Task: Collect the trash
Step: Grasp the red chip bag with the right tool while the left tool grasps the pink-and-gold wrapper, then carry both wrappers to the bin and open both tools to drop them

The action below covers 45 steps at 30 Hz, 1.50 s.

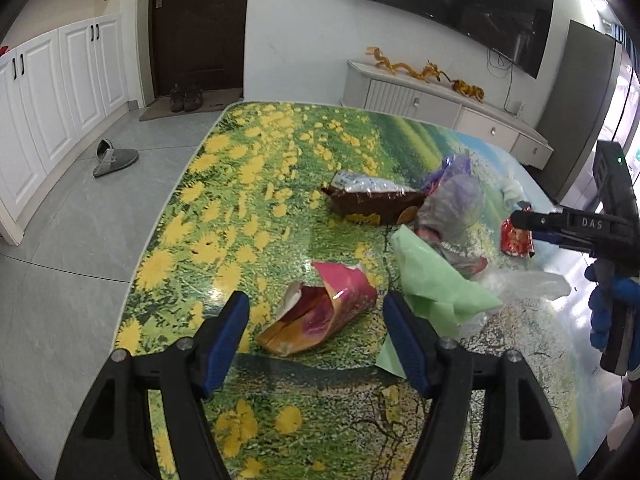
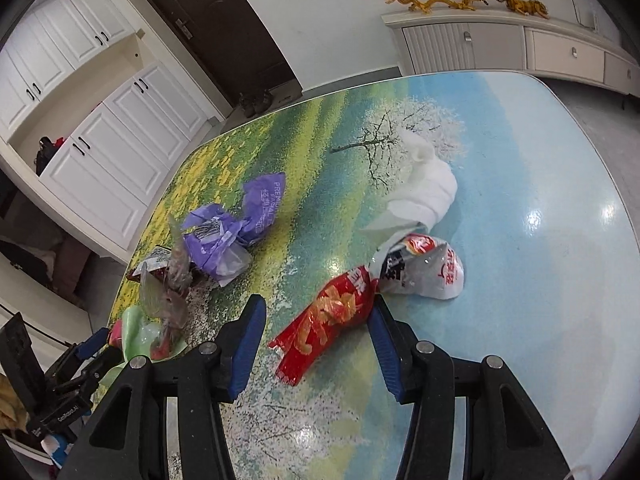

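On the glossy table (image 1: 168,240), printed with yellow flowers, green fields and a blossoming tree, the trash lies scattered in a loose group. Between the spread blue pads of the left gripper (image 1: 316,312) sits a pink and gold wrapper (image 1: 320,316), rolled into a crumpled cone with its torn white lining showing at the open end; the jaws are released, and neither pad touches it. Just right of that wrapper a pale green bag (image 1: 436,284) lies flat and wrinkled, its edge beside the right-hand pad. Farther off rest a brown snack bag (image 1: 372,200) with a clear top, a greyish see-through bag (image 1: 452,208) bunched over something red, and thin clear film (image 1: 528,284).

From the right wrist view, the right gripper (image 2: 318,312) is also spread wide, with a red snack bag (image 2: 324,324) lying slantwise between its pads, shiny, creased and printed with orange and white characters. Its upper end lies close against the right-hand pad, though I cannot tell if they touch. Just beyond lies a white and red packet (image 2: 424,268), puffed and torn, and behind that a wad of white tissue (image 2: 428,188). To the left sits a crumpled purple wrapper (image 2: 236,228) with white lettering.
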{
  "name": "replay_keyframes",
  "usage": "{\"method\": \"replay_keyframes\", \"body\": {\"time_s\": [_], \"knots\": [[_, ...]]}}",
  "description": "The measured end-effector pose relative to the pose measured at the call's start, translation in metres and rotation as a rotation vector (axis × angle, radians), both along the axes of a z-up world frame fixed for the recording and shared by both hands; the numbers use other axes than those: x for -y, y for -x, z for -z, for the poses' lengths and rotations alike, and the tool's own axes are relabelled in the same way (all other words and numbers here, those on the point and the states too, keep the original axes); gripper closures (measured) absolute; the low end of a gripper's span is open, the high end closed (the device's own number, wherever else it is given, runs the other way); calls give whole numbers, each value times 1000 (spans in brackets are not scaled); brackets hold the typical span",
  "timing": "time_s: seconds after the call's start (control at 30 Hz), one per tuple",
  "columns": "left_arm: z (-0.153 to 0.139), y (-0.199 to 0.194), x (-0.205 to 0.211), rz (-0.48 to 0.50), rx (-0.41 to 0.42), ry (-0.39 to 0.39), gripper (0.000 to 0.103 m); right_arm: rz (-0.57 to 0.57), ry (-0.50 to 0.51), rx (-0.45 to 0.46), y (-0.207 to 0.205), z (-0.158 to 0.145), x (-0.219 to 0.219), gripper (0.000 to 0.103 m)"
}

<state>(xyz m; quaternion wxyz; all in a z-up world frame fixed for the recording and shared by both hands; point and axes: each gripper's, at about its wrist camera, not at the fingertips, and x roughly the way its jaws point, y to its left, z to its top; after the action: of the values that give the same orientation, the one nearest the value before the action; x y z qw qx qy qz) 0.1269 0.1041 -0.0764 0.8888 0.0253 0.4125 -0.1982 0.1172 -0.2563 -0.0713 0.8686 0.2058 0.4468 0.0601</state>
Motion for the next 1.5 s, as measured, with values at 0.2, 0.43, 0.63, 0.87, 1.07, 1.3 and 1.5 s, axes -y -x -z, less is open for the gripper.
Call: {"method": "replay_keyframes", "body": {"time_s": [0.2,0.43,0.63,0.87,1.07,1.3,1.5], "knots": [[7,-4,3,4,-11,10,40,-1,49,1,-6,0,-11,64],[10,0,2,13,-40,23,67,-12,40,7,-2,2,-10,71],[9,10,2,-6,-40,23,73,-33,14,12,13,5,-7,73],[5,28,-6,-54,-33,45,74,-62,-13,21,33,4,-5,74],[1,56,-13,-100,-22,74,74,-80,-26,42,60,-1,3,74],[1,100,-17,-143,-15,99,74,-89,-13,60,92,-6,12,74],[-7,119,-8,-145,-10,108,74,-74,-57,70,103,-7,18,74]]}}
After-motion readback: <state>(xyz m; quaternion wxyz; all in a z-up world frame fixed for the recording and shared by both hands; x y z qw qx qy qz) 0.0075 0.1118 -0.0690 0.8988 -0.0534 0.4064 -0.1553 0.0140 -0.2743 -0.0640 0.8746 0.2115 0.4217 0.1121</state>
